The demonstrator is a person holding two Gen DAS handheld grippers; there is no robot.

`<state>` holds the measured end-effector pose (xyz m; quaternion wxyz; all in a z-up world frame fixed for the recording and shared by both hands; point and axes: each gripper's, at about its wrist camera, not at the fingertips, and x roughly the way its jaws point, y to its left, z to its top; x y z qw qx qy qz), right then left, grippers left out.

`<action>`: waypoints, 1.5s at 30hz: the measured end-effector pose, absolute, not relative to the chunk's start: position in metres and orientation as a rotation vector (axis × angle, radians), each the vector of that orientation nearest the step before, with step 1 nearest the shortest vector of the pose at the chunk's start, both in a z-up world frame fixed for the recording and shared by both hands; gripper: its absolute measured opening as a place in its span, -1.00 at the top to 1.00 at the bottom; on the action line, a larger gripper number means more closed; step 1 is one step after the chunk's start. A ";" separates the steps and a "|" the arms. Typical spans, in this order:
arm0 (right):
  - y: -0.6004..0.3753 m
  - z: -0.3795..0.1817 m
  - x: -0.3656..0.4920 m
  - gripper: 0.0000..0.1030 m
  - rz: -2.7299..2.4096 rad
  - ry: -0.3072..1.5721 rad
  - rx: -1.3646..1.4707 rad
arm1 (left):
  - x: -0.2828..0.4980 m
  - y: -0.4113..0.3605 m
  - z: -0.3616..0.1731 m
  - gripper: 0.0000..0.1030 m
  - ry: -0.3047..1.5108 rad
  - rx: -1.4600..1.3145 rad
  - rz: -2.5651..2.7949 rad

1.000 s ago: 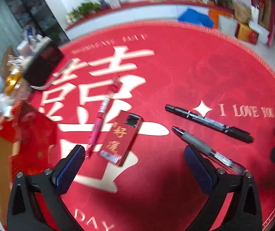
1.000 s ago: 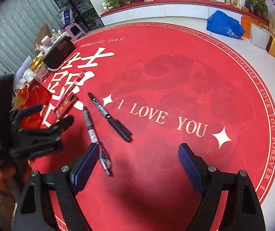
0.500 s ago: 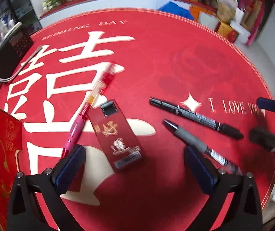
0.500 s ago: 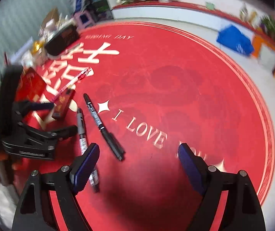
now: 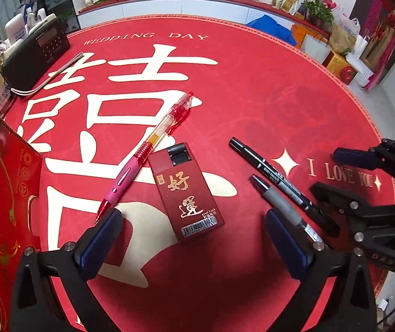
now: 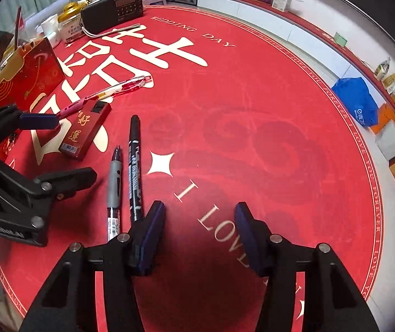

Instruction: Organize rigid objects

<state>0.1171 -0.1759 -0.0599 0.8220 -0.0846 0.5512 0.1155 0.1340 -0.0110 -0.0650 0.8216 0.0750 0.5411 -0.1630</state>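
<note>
The left gripper (image 5: pixel 191 235) is hanging wide open over the red box (image 5: pixel 186 191). The right gripper (image 6: pixel 200 232) has just been closing partway, nothing inside, beside the black marker (image 6: pixel 134 166) and gray pen (image 6: pixel 114 182) lying on the red mat (image 6: pixel 252 110).

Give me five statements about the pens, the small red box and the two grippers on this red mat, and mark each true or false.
1. The red pen lies beside the small red box. True.
2. The black marker and the grey pen lie crossed over each other. False: they lie side by side.
3. The left gripper holds the small red box. False: its jaws are open, with the box below and between them.
4. Nothing is between the right gripper's jaws, which have just been closing. True.
5. The black radio sits in the middle of the mat. False: it sits at the edge.
</note>
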 end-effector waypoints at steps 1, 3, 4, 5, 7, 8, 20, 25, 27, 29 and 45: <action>-0.178 -0.060 0.120 -0.08 0.245 1.180 -0.156 | 0.134 -0.012 -0.066 -1.00 1.152 0.154 -0.342; -0.176 -0.060 0.123 -0.08 0.257 1.164 -0.163 | 0.135 -0.017 -0.067 -1.00 1.140 0.157 -0.322; -0.172 -0.060 0.123 -0.05 0.267 1.154 -0.177 | 0.136 -0.021 -0.067 -0.99 1.139 0.161 -0.312; -0.169 -0.059 0.124 -0.05 0.264 1.136 -0.209 | 0.136 -0.021 -0.068 -0.99 1.138 0.163 -0.297; -0.162 -0.059 0.124 -0.05 0.277 1.123 -0.253 | 0.135 -0.015 -0.069 -0.99 1.130 0.148 -0.256; -0.160 -0.058 0.125 -0.05 0.285 1.123 -0.258 | 0.134 -0.010 -0.069 -0.99 1.123 0.135 -0.234; -0.159 -0.060 0.127 -0.04 0.293 1.137 -0.192 | 0.141 0.015 -0.069 -1.00 1.120 0.081 -0.162; -0.144 -0.058 0.131 0.09 0.294 1.118 -0.253 | 0.133 0.010 -0.064 -1.00 1.102 0.069 -0.187; -0.130 -0.057 0.127 0.11 0.285 1.091 -0.365 | 0.133 0.006 -0.067 -1.00 1.106 0.093 -0.179; -0.128 -0.057 0.126 0.30 0.294 1.095 -0.386 | 0.133 0.007 -0.068 -0.99 1.113 0.090 -0.177; -0.166 -0.051 0.103 -0.10 0.375 1.104 -0.184 | 0.129 -0.006 -0.070 -0.99 1.071 0.092 -0.172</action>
